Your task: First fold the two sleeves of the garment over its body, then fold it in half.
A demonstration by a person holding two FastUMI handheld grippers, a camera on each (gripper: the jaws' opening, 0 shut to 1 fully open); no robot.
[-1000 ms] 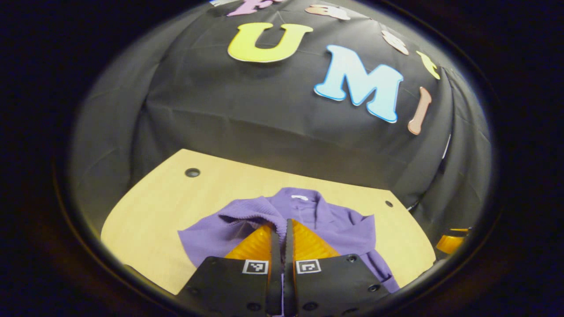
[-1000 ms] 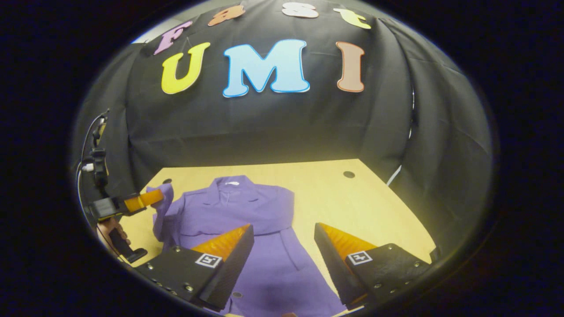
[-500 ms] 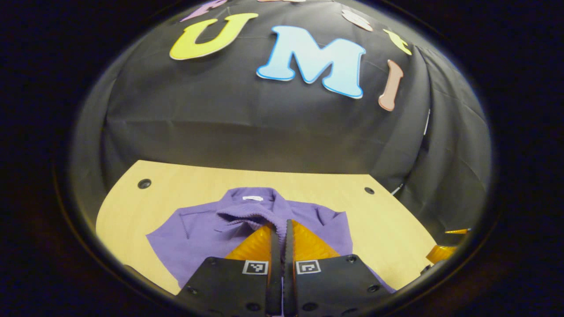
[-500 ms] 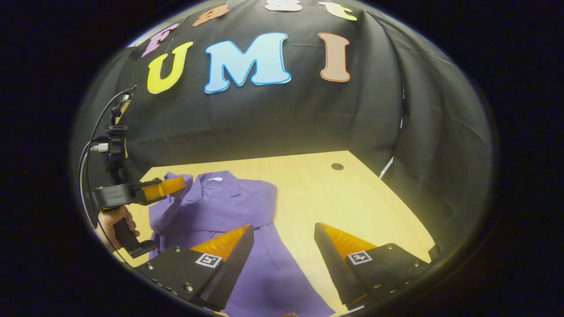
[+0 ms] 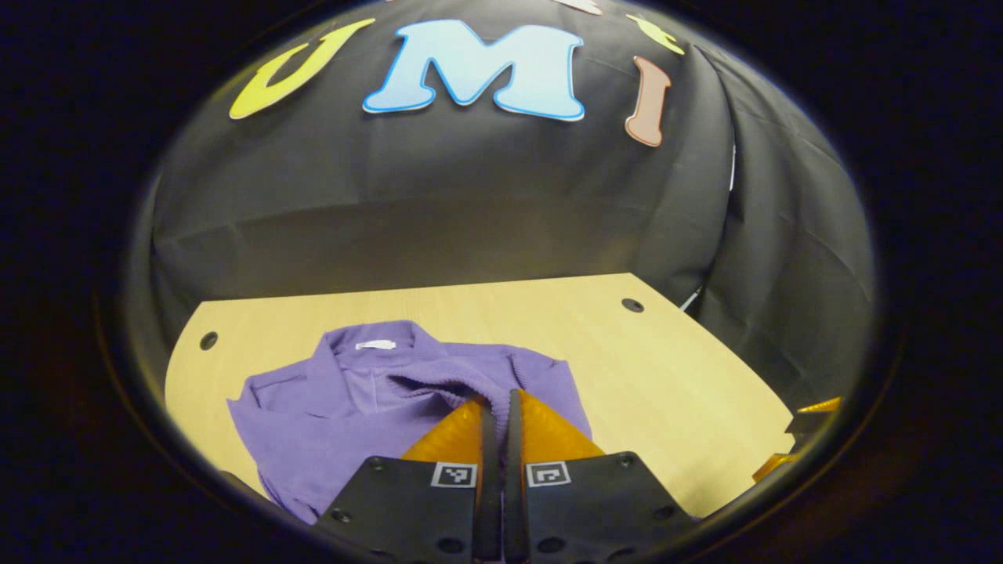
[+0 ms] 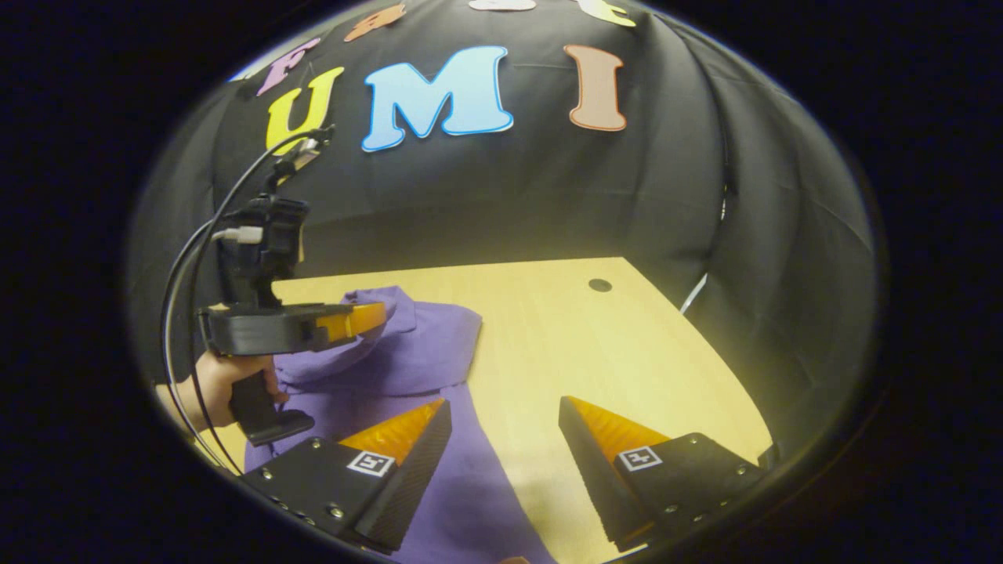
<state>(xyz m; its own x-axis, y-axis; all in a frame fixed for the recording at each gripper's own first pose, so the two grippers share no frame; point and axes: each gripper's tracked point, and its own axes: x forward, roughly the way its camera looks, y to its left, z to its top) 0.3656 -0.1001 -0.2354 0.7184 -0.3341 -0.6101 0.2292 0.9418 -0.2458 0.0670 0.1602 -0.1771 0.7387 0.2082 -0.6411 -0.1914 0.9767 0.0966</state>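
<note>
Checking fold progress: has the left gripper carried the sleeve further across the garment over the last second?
Yes. In the right gripper view the left gripper, shut on the sleeve, has moved from the garment's outer edge over its body, toward the table hole.

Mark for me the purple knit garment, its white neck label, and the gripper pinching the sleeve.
Purple knit garment (image 5: 313, 415): left gripper view, flat chest panel.
White neck label (image 5: 375, 345): left gripper view, label's centre inside collar.
Left gripper (image 6: 376, 315): right gripper view, fingertips closed on the sleeve (image 6: 349, 356).
</note>
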